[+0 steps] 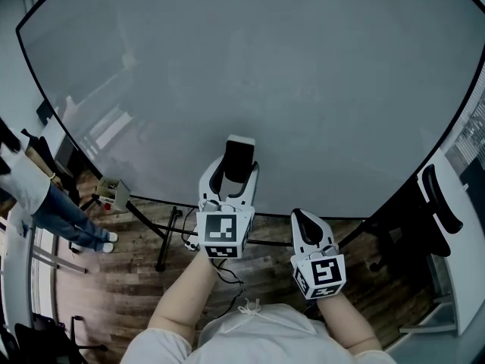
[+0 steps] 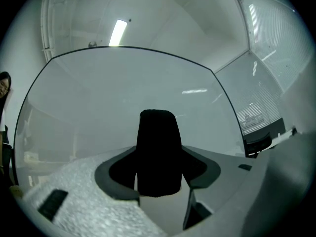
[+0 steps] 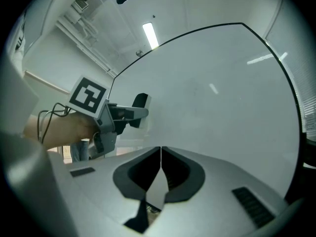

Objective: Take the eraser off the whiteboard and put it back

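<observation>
My left gripper (image 1: 236, 177) grips the eraser (image 1: 239, 156) by its firm sides between wide jaws; it seems light and felt-soft; right gripper (image 3: 161, 152) closed, empty.

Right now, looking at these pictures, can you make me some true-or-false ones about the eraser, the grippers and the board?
1. The eraser sits between the jaws of the left gripper. True.
2. The right gripper is wide open. False: its jaws are together, with nothing between them.
3. The whiteboard is covered in writing. False: it looks blank.
4. A person in jeans stands at the left of the head view. True.
5. The right gripper holds the eraser. False: the left one has it.
</observation>
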The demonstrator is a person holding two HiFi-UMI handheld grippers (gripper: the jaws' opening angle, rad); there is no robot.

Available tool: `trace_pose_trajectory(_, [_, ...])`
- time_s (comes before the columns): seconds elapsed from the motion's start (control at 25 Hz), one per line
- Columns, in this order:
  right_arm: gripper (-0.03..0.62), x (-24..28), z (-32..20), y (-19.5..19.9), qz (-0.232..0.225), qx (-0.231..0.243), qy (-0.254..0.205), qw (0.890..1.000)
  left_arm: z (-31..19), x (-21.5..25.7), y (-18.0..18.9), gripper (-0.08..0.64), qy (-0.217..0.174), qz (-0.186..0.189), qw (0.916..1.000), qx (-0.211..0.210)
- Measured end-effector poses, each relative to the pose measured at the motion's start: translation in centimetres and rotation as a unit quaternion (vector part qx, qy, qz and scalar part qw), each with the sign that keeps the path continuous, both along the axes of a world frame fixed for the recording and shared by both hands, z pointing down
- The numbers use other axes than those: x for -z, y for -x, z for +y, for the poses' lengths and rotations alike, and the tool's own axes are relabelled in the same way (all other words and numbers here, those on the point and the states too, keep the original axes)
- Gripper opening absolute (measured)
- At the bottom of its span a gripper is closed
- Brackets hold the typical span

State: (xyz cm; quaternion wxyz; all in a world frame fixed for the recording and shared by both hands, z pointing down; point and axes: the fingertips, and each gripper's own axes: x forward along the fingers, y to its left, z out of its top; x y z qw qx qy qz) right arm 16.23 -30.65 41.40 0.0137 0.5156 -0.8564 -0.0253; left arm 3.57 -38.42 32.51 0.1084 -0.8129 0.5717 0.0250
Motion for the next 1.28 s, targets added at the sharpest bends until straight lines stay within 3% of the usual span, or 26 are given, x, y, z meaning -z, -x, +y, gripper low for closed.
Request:
trace_pose_trajectory(0.4, [0.028,0.1,1.7,1.3,-0.001,-0.004,-0.004,1.000,6.1,-4.9,1.5,0.259,0.029,0.046,0.9984,-0.015])
trace_pose_trajectory(0.72, [0.028,0.6,1.9,1.0,-0.005,-0.014,-0.010,1.000,8.1,-8.3,0.5,0.259,0.060,0.037,0.9970,-0.030])
trace_pose_trajectory(1.0, [0.028,0.7,1.9,1.2,-0.007,-0.015,-0.012,1.000,8.6,-7.2,-0.3,0.259,0.025,0.002,0.9991,-0.035])
trace_pose_trajectory(1.28, [0.028,0.8,2.1,1.1,-0.009,-0.015,-0.013,1.000,8.6,-6.7,-0.3,0.259,0.029,0.023,0.9986,-0.039])
